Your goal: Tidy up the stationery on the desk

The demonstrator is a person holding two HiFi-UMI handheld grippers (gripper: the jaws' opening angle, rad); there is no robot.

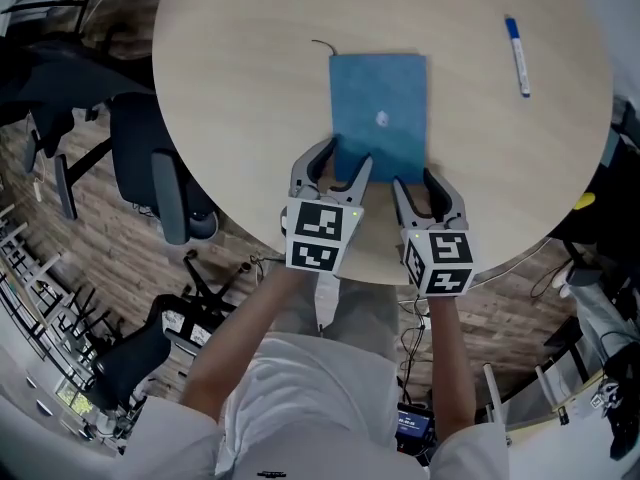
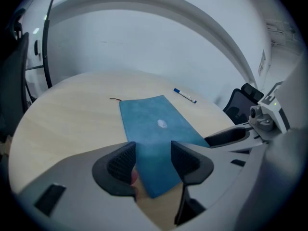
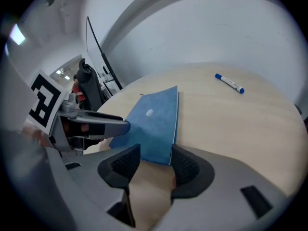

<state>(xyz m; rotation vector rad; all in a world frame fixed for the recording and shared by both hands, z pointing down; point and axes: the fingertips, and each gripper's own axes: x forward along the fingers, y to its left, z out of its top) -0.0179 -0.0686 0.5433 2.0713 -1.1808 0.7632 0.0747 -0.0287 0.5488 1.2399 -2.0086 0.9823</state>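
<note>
Blue notebook (image 1: 378, 108) lies flat at the middle of the round wooden table (image 1: 250, 88), with a blue-capped pen (image 1: 517, 56) well apart at the upper right. The left gripper (image 1: 345, 158) has its jaws spread, and the left gripper view shows the notebook's near end running between them without being pinched. The right gripper (image 1: 415, 183) is also spread wide, the notebook's near right corner sitting at its jaw tips. Only the right gripper view shows the pale page edge along the notebook's side. Only the head view shows the office chairs (image 1: 160, 178) at the left.
</note>
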